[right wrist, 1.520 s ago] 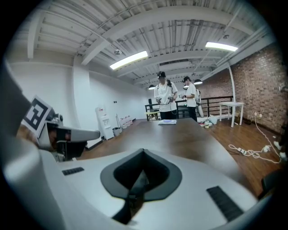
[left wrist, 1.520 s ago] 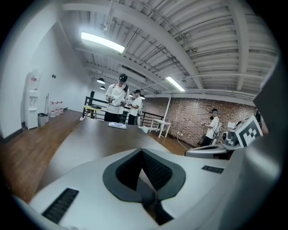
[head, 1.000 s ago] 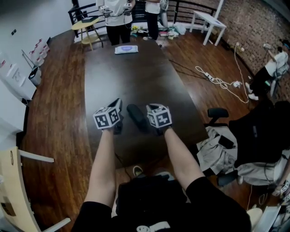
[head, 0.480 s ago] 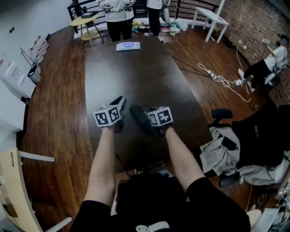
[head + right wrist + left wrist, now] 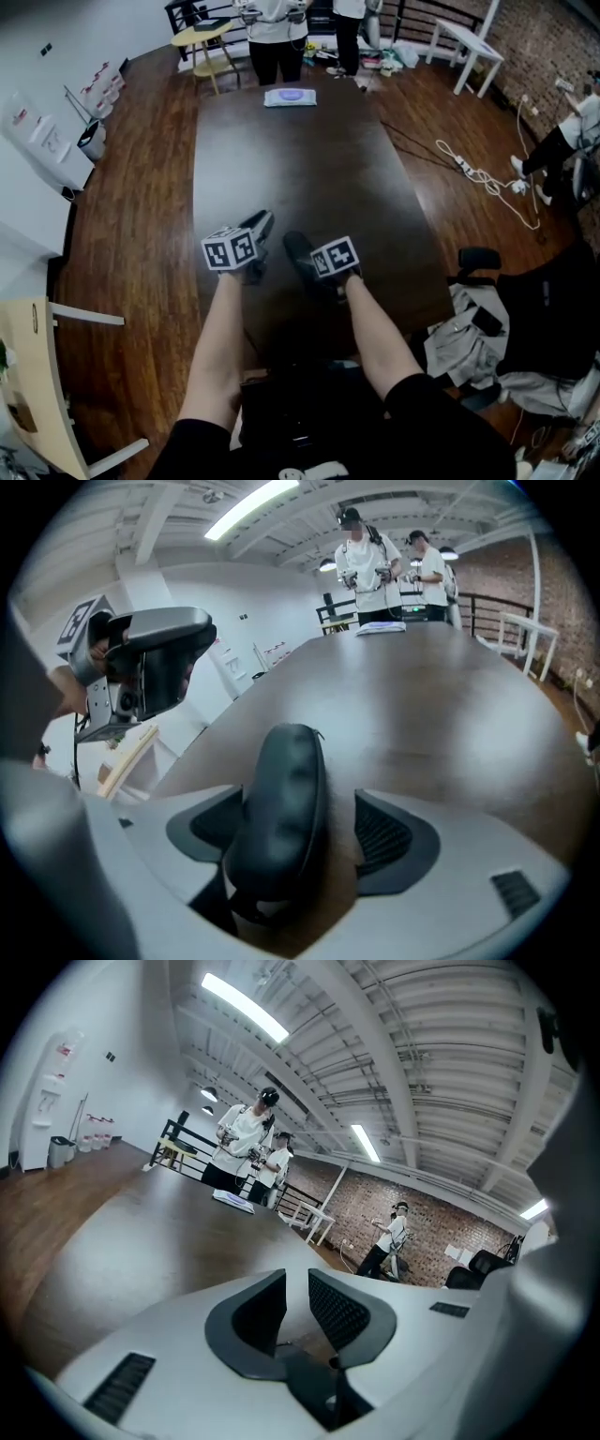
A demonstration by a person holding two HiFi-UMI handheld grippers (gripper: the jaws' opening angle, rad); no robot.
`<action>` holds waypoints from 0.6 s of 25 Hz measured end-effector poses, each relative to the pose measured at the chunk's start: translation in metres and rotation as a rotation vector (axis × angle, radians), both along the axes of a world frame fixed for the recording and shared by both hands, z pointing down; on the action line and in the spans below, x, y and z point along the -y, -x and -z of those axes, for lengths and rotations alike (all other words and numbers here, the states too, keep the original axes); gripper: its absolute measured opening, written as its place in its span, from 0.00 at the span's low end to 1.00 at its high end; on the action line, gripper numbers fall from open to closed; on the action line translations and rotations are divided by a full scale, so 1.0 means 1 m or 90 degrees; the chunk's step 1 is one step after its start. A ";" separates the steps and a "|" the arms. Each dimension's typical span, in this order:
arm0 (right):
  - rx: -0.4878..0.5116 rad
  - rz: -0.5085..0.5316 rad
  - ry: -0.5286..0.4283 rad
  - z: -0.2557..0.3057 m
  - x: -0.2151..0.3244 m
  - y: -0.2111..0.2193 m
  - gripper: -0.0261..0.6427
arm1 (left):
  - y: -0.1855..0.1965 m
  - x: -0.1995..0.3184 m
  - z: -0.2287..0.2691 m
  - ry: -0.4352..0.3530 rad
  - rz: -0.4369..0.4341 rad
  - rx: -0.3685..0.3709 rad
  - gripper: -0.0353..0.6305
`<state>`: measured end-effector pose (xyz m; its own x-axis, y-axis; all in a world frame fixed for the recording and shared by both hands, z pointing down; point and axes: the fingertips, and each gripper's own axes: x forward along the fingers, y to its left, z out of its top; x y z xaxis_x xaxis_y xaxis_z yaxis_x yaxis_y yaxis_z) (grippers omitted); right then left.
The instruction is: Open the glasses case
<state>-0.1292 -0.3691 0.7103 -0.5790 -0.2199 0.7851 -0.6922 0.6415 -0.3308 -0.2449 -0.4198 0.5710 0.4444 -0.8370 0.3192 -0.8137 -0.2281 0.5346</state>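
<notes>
The dark oval glasses case (image 5: 298,251) lies shut near the front of the long dark table (image 5: 300,169). In the right gripper view the case (image 5: 281,808) sits lengthwise between the wide jaws of my right gripper (image 5: 298,806). Those jaws are opening; the right pad (image 5: 380,836) stands clear of the case. My left gripper (image 5: 262,223) hovers just left of the case. Its jaws (image 5: 298,1312) are opening from a narrow gap, with nothing between them. It also shows in the right gripper view, as the left gripper (image 5: 155,667) up at the left.
A white and purple item (image 5: 289,97) lies at the table's far end, where people (image 5: 277,33) stand. A yellow side table (image 5: 202,37) is behind them. An office chair piled with clothes (image 5: 487,323) stands at the right, a white chair (image 5: 37,375) at the left.
My right gripper has dropped down over the case and tipped downward, so the case now sits between its jaws. The left gripper has shifted a little lower beside it.
</notes>
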 end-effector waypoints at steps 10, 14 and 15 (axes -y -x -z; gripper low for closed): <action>0.047 0.075 0.004 -0.006 -0.003 0.030 0.51 | 0.011 0.007 -0.015 0.021 0.010 0.001 0.17; 0.120 0.028 -0.101 0.032 0.026 0.023 0.51 | 0.014 0.006 -0.012 0.019 0.009 -0.003 0.17; 0.160 0.015 -0.122 0.048 0.032 0.023 0.51 | 0.013 0.005 -0.010 0.019 0.006 -0.008 0.17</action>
<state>-0.1524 -0.4013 0.6624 -0.7567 -0.3340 0.5620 -0.5879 0.7236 -0.3616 -0.2583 -0.4245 0.5810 0.4406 -0.8315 0.3382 -0.8087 -0.2041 0.5517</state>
